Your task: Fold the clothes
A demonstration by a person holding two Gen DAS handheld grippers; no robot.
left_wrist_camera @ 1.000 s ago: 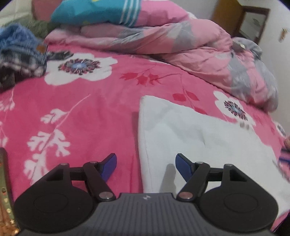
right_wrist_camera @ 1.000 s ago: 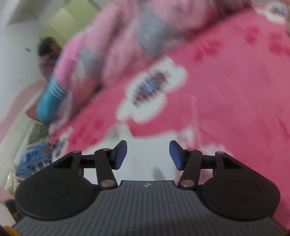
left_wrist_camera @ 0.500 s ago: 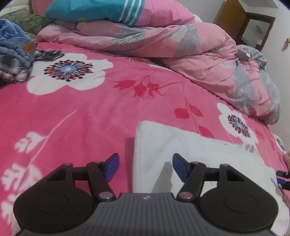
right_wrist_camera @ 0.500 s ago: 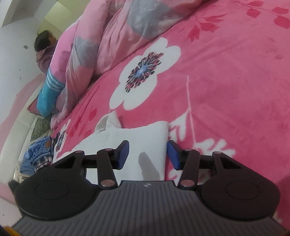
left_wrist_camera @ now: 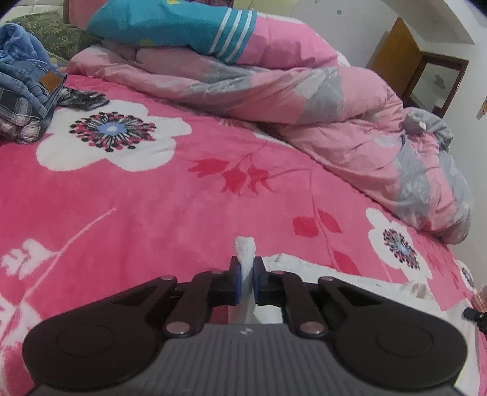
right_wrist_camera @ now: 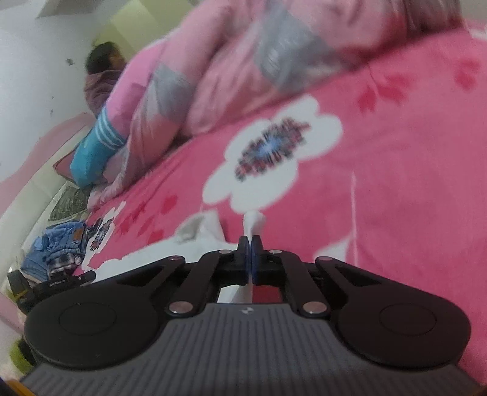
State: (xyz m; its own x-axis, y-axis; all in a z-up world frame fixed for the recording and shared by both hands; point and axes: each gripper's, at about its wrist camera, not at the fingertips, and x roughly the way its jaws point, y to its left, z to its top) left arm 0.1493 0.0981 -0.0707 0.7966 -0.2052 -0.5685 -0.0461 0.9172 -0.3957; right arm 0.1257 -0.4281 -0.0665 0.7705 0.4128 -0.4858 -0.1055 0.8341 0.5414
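A white garment (left_wrist_camera: 334,277) lies flat on the pink flowered bedspread (left_wrist_camera: 137,198). My left gripper (left_wrist_camera: 246,265) has its jaws closing, and its blue pads press on one corner of the garment, which sticks up between them. In the right wrist view my right gripper (right_wrist_camera: 250,243) has its jaws closing tight on another corner of the white garment (right_wrist_camera: 207,234), with a small tuft poking out past the tips. The cloth between the two grips is mostly hidden under the grippers. The picture from the right wrist is blurred.
A bunched pink and grey quilt (left_wrist_camera: 304,91) runs along the far side of the bed, with a blue striped pillow (left_wrist_camera: 170,27) on it. Jeans and checked clothes (left_wrist_camera: 27,76) are piled at the far left. A wooden cabinet (left_wrist_camera: 395,54) stands by the wall.
Both grippers went from open over the garment's edge to shut on its corners. The left one slid forward to the corner; the right view has rolled and blurred.
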